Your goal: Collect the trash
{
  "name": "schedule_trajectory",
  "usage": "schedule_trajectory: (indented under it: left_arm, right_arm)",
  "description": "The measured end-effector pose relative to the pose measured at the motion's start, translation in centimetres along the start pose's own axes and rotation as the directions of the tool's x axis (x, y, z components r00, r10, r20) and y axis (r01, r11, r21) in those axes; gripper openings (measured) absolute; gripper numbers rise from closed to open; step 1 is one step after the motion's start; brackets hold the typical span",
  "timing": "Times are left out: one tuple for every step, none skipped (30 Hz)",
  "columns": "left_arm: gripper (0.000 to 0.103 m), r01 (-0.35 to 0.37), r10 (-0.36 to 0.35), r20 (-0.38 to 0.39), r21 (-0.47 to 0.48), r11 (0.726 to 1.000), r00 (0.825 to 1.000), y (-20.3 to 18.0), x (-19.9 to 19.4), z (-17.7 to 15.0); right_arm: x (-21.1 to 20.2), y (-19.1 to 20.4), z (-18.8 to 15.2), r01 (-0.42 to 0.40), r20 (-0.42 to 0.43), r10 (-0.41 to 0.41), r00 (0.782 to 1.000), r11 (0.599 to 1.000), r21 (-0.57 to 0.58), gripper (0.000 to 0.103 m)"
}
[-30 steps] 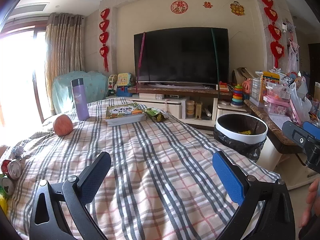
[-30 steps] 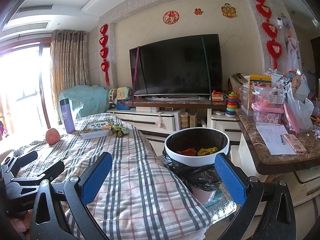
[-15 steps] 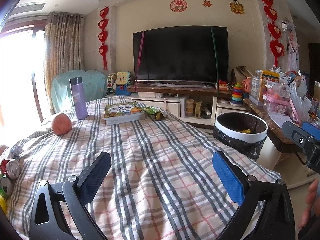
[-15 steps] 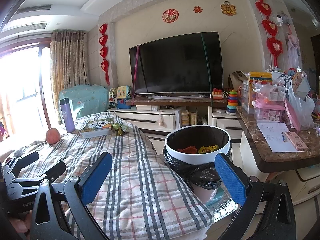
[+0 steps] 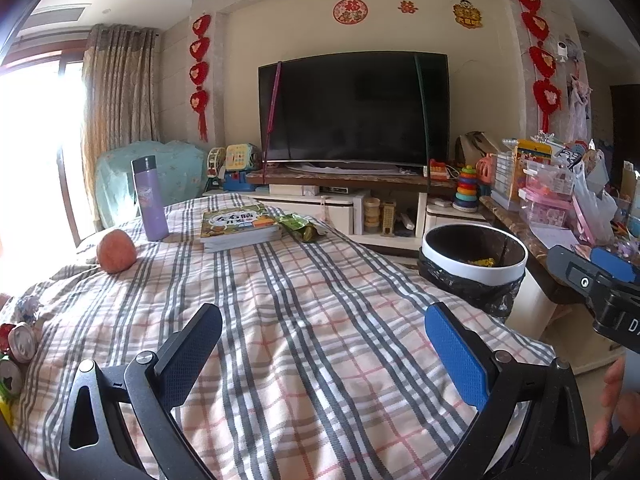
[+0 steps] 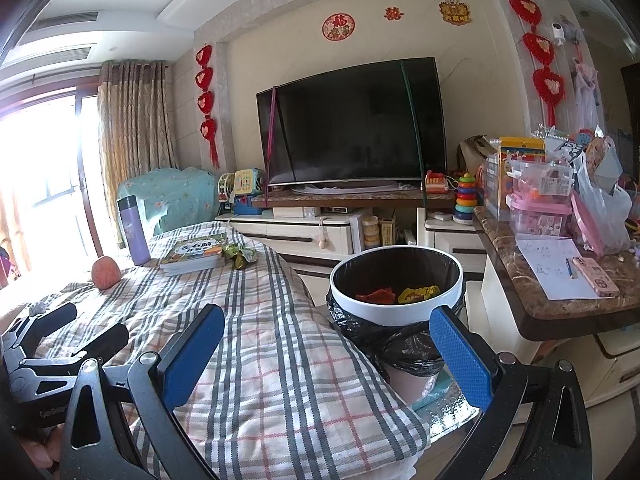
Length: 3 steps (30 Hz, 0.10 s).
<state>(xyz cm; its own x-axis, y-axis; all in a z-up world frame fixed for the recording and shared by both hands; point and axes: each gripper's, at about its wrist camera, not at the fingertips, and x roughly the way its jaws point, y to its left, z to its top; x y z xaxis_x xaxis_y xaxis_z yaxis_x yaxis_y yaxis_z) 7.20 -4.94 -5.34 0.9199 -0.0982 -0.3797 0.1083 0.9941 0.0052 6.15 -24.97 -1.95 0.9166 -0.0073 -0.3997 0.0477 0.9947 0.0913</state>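
Grippers, left gripper [image 5: 322, 346] and right gripper [image 6: 326, 350], hang spread wide and empty at frame bottom, green wrapper [image 5: 302, 227] beside the book [image 5: 239, 226] mid-frame, trash bin [image 6: 396, 280] centre-right.

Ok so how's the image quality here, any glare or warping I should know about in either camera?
Left wrist view: the window is blown out to white, washing the apple edge; fisheye bends the TV and darkens the corners. Right wrist view: same window glare at left, walls bowed, yet the trash bin and its wrappers read sharply. No motion blur in either.
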Motion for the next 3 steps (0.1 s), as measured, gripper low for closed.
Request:
schedule_trajectory:
  left_arm:
    - [0.102, 0.002, -0.002, -0.002, -0.002, 1.0, 1.0, 0.07, 0.05, 0.03]
    - [0.102, 0.003, -0.003, -0.003, -0.004, 1.0, 1.0, 0.13, 0.14, 0.11]
    - [0.102, 0.003, -0.003, -0.005, -0.006, 1.0, 1.0, 0.22, 0.21, 0.17]
  right_arm:
    - [0.1, 0.09, -0.07, -0.003, -0.004, 0.003, 1.0, 1.0, 0.001, 0.103]
    - [0.26, 0.03, 0.03, -0.004, -0.007, 0.004, 1.0, 1.0, 0.001, 0.103]
    - [0.38, 0.09, 0.05, -0.005, -0.009, 0.005, 1.0, 1.0, 0.0, 0.103]
